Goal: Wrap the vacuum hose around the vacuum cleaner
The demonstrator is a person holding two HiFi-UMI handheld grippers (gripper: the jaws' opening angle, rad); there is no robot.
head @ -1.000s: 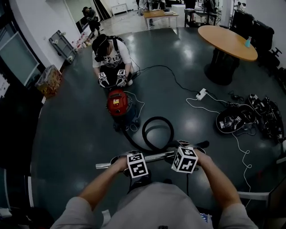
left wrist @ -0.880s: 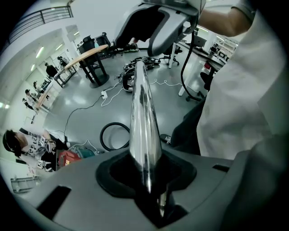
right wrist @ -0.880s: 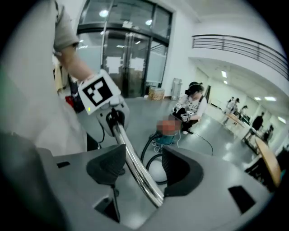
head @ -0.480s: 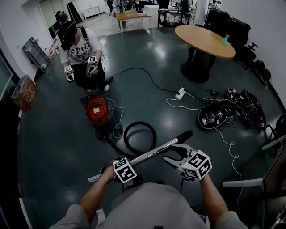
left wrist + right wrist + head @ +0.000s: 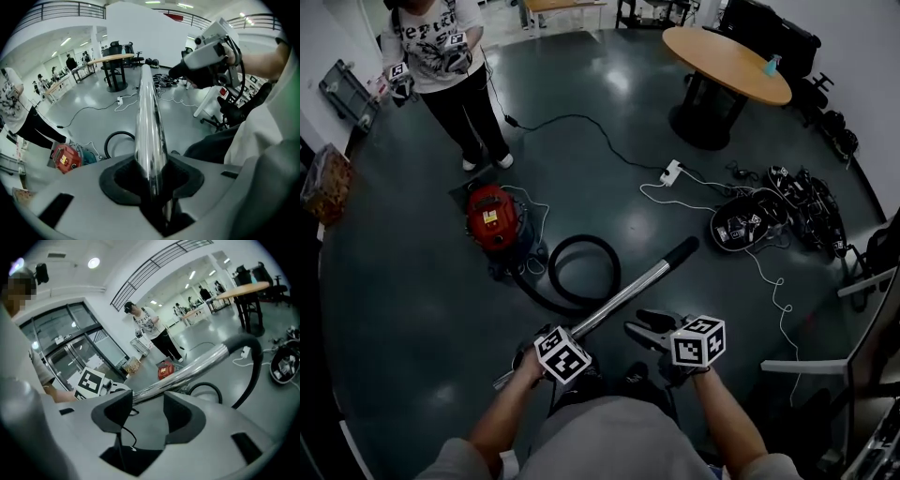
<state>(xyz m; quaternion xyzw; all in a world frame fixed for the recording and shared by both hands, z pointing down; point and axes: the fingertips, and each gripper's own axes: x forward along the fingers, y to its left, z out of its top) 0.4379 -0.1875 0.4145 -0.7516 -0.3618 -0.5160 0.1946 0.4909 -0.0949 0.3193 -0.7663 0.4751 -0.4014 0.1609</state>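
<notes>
Since a second ago: wand swung from lying crosswise to pointing diagonally away, right gripper came off it and rolled, and the second person by the vacuum cleaner stood up and stepped back.

Head view: left gripper (image 5: 542, 349) grips the low end of the chrome wand (image 5: 623, 295). Right gripper (image 5: 636, 322) sits just beside the wand, not touching, fingers spread. Red vacuum cleaner (image 5: 492, 217) stands on the floor (image 5: 412, 281), well ahead. Black hose (image 5: 581, 240) runs from it into one loose loop lying flat next to the canister, then up to the wand's far end. Second person (image 5: 441, 56) stands beyond it. White power strip (image 5: 671, 172) and cords lie off to the right.

Left gripper view: fingers clenched on the wand, which runs straight out between them. Canister and hose loop show low at left.

Right gripper view: fingers released and empty. They have just been closing a bit with nothing between them; the wand crosses just past the tips. Its black curved end drops down at right.

Progress, my read: barely started. No turn of hose is on the canister yet, so all the wrapping is left.

Hose looks ribbed and floppy, and it lies slack. Wand is rigid, shiny, likely slippery.
</notes>
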